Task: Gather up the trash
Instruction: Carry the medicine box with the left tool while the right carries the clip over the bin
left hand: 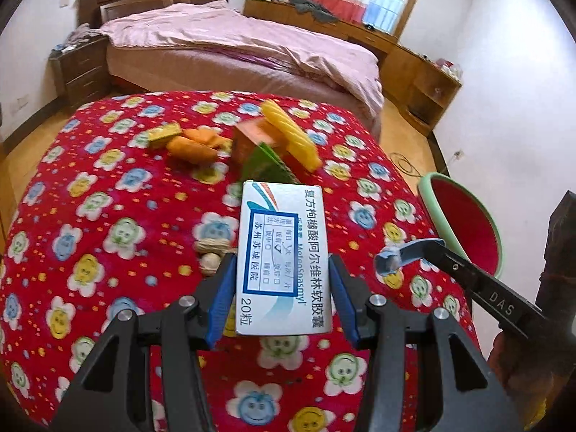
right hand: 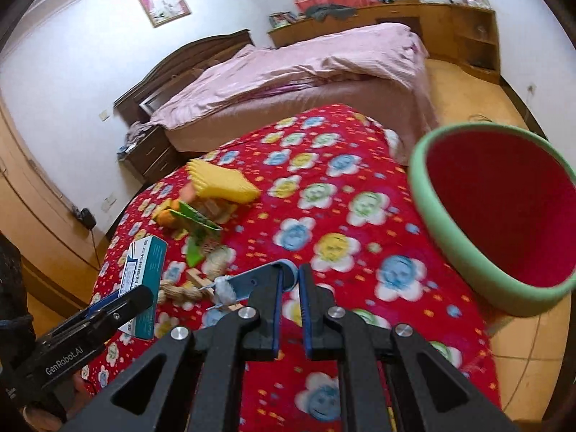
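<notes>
A medicine box (left hand: pixel 282 259) is held between the left gripper's (left hand: pixel 282 298) fingers (left hand: pixel 219 298), lifted off the red flowered table (left hand: pixel 108 187); the fingers are spread only to the box's width, and a thin gap can be seen on the right side, so the hold may be light. Should the box be tilted on the way over, it could slide out forward, since only its near end is pinched.

Under and beyond it, peanuts (left hand: pixel 210 252) lie near the table's middle, and a pile of toy food (left hand: pixel 194 144) and a yellow corn piece (left hand: pixel 291 135) sits toward the far edge. If that pile is swept at carelessly, things could be knocked off the far edge.

To the right, a small blue scoop-like scrap (right hand: pixel 252 279) is clamped by the right gripper (right hand: pixel 289 306), its fingers nearly closed; only its tail is held, so it could swing or drop short.

Past the right edge stands the green-rimmed bin (right hand: pixel 468 252), its mouth tipped toward the table. A release made early would land trash on the cloth or floor.
</notes>
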The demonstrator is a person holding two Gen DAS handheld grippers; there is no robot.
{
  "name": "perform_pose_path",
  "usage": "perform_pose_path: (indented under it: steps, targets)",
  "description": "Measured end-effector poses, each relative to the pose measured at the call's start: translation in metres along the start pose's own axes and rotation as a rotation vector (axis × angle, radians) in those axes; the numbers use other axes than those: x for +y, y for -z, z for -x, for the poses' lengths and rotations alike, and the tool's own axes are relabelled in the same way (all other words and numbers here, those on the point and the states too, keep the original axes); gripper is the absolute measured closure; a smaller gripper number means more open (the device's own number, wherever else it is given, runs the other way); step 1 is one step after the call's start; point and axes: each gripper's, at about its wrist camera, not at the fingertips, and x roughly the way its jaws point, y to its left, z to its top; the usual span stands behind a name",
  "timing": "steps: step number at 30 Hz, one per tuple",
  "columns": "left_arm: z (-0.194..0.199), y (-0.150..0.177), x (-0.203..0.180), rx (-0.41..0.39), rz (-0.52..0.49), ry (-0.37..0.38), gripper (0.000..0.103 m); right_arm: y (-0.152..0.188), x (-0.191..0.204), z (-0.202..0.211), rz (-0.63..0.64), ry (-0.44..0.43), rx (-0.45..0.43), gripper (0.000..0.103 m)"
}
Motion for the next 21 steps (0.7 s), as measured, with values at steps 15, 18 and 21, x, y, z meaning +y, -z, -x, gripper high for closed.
perform_pose_path:
  steps: [15,18,21]
  targets:
    - [-0.025,-0.016,-0.093,0.060,-0.150,0.101,0.052,-0.013,-0.097,0.056,-0.150,0.147,-0.122,0.092]
    - [-0.033,-0.022,-0.115,0.067,-0.184,0.130,0.052,-0.017,-0.119,0.062,-0.181,0.184,-0.136,0.092]
    - [-0.044,-0.028,-0.146,0.073,-0.234,0.159,0.052,-0.021,-0.139,0.066,-0.207,0.218,-0.147,0.092]
